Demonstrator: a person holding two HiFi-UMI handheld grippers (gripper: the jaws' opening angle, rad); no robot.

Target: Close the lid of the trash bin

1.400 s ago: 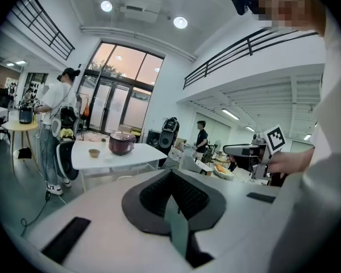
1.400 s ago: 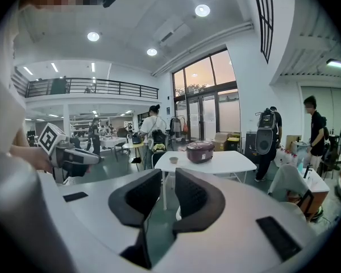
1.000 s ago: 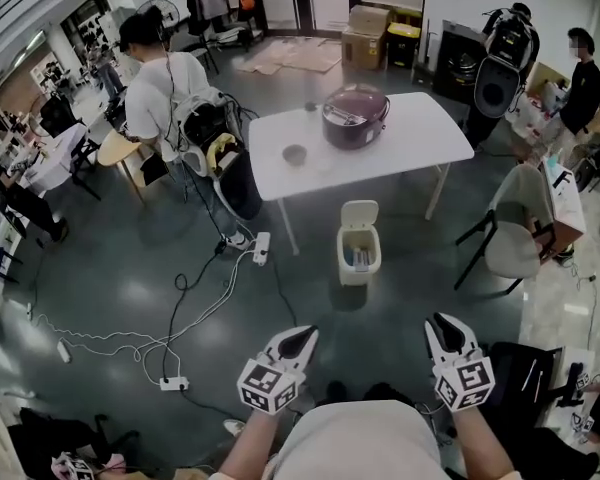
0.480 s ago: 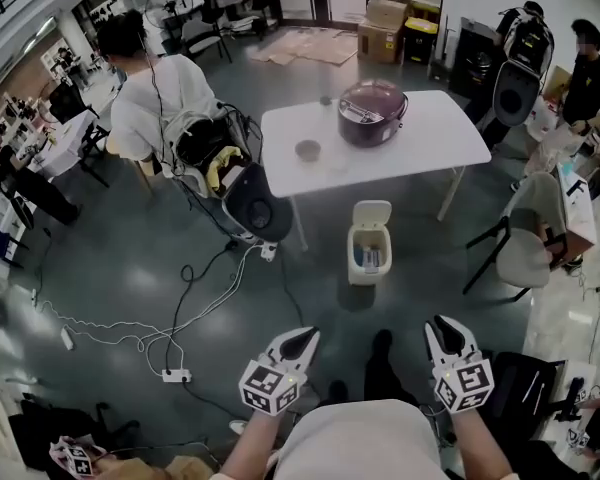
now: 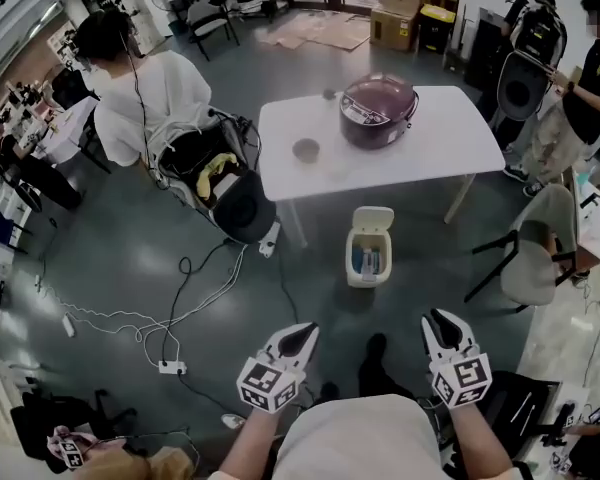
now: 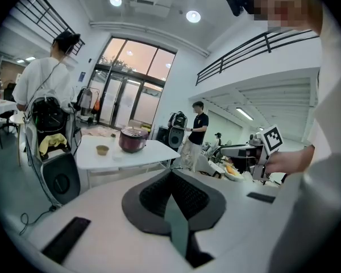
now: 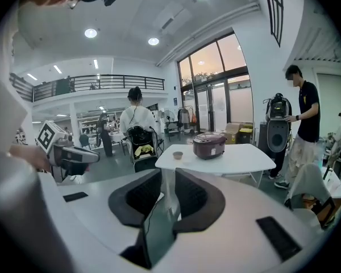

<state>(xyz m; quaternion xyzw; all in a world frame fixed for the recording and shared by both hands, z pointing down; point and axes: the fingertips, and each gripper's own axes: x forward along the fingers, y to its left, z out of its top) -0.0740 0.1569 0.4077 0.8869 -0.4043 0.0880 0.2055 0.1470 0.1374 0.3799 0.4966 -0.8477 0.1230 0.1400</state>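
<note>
The small white trash bin point(image 5: 366, 257) stands on the grey floor in front of the white table point(image 5: 430, 163), with its lid point(image 5: 373, 218) tipped up and open. In the head view both grippers hang low, well short of the bin. My left gripper point(image 5: 299, 337) point(image 6: 171, 175) is shut, its dark pads meeting with nothing between them. My right gripper point(image 5: 441, 325) point(image 7: 167, 189) is open, with a narrow empty gap through which a table leg shows. Neither gripper view shows the bin.
A purple rice cooker point(image 5: 378, 99) and a small bowl point(image 5: 305, 150) sit on the table. A person in white point(image 5: 145, 93) with a black rig stands at left. Cables and a power strip point(image 5: 171, 366) cross the floor. A grey chair point(image 5: 533, 263) stands at right.
The table and bin have drawn closer and shifted slightly right in the head view. Both grippers keep the same place and state. The person in white has slid toward the left.
</note>
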